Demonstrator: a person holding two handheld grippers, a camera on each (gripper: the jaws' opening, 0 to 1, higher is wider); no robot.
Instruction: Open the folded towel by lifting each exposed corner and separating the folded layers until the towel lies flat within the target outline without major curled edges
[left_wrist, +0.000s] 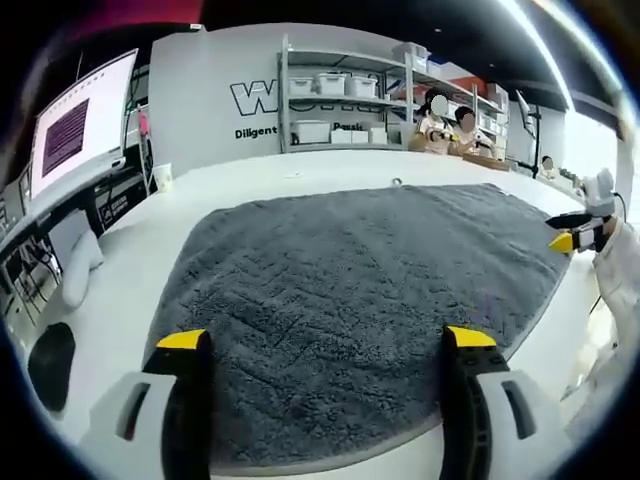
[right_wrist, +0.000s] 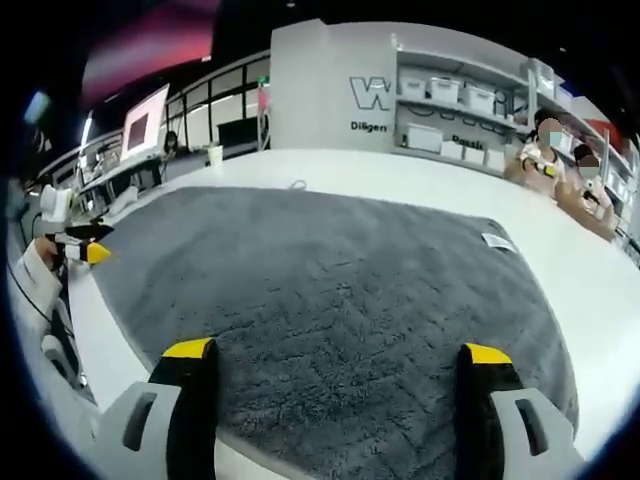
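In the left gripper view, the grey towel (left_wrist: 360, 300) lies spread on the white table (left_wrist: 290, 170); it looks soft, limp and thick, best pinched at an edge or corner. The left gripper (left_wrist: 325, 345) hangs wide apart, empty, over its near edge. In the right gripper view, the right gripper (right_wrist: 335, 355) is likewise spread wide, holding nothing, above the towel's near edge.

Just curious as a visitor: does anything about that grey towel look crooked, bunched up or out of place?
Nothing stands out. The grey towel lies spread flat on the white table, with no curled edges visible. Both claws, left and right, hover open above it.
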